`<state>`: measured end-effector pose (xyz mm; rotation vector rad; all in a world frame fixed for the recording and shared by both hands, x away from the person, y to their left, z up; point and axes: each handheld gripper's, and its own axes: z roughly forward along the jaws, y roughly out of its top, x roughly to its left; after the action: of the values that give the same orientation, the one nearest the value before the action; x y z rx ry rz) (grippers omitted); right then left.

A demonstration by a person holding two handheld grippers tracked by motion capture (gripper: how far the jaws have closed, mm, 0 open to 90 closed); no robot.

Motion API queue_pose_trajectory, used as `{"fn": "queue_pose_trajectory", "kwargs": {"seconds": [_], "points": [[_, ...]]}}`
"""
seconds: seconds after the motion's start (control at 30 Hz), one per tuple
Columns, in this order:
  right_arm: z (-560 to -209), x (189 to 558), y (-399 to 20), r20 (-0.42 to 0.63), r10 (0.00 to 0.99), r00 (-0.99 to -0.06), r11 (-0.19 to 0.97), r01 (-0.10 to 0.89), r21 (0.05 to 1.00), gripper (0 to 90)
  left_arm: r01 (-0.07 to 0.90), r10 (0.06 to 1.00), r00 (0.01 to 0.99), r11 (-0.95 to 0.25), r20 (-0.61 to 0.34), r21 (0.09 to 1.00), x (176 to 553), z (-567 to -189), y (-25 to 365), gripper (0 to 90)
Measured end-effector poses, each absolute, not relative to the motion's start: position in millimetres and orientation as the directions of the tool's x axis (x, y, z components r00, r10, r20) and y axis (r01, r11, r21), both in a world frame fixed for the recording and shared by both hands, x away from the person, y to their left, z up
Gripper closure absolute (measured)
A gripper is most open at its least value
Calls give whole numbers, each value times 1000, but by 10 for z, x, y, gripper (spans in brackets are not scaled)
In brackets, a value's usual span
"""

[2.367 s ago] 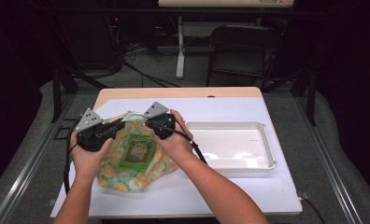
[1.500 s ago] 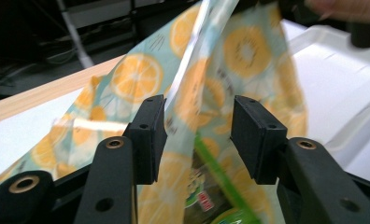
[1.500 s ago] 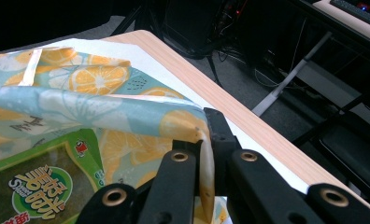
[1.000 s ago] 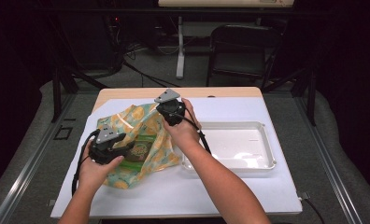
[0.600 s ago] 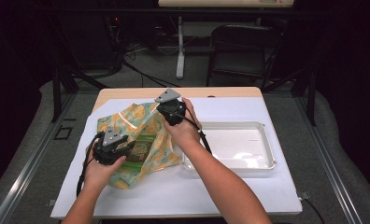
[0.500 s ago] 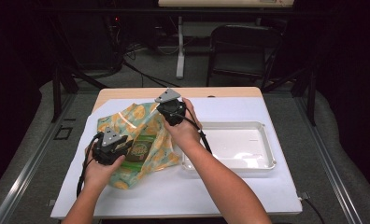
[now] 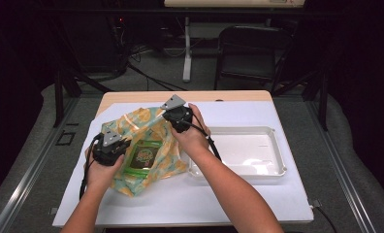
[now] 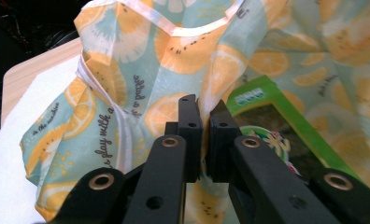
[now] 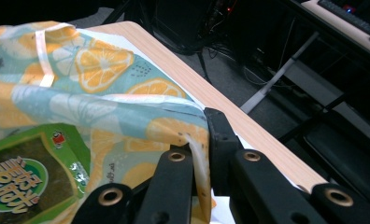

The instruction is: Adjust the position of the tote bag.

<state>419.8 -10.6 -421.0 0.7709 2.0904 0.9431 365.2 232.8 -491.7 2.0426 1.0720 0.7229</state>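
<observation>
Now that the left tongs (image 8: 202, 116) have just been closing, we find their jaws clamped on a fold of the lemon-print bag (image 7: 146, 141) at its near side, where a second ago they stood apart beside it. The right tongs (image 9: 206, 135) keep their pinch on the bag's far rim, raised above the worktop (image 7: 238, 194). The green packet (image 7: 142, 156) lies inside the bag. We judge the mouth ready to be spread; the white tray (image 7: 277, 145) waits alongside.
</observation>
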Motion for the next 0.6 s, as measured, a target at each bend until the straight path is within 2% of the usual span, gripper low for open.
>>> {"fn": "queue_pose_trajectory", "kwargs": {"seconds": [0.6], "points": [[-4501,4398,52,-437,709,-554,645,257,720,864,530,876,475,-366,91,765,3995,-5097,2448,892]]}}
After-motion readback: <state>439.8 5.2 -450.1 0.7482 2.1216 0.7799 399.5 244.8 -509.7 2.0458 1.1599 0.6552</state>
